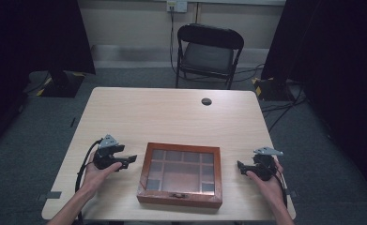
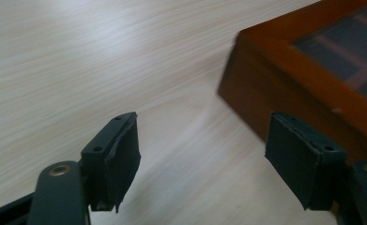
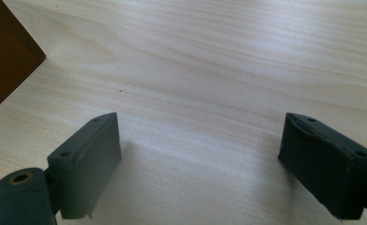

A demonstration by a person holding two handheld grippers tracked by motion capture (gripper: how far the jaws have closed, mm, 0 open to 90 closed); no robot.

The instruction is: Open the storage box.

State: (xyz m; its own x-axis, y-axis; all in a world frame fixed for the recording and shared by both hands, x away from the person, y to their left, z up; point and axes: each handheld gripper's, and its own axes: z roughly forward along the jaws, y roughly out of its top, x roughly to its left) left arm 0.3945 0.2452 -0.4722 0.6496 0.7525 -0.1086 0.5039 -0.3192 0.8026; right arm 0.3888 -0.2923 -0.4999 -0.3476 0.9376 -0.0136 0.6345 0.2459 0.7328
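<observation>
A brown wooden box [image 1: 180, 174] with a gridded glass lid lies shut near the front edge of the table, between my two hands. My left gripper [image 1: 130, 160] hovers just left of it, open, with nothing between its jaws. In the left gripper view that gripper [image 2: 202, 161] points at the bare tabletop beside the box's corner [image 2: 265, 89]. My right gripper [image 1: 240, 167] is open a short way right of the box, apart from it. In the right gripper view its jaws [image 3: 200, 164] frame bare wood, with the box's edge [image 3: 5, 56] at the far left.
The light wooden table [image 1: 172, 115] has a round cable hole [image 1: 206, 101] near its back edge. A black folding chair [image 1: 208, 54] stands behind it. Dark curtains and stand bases flank the table on the grey floor.
</observation>
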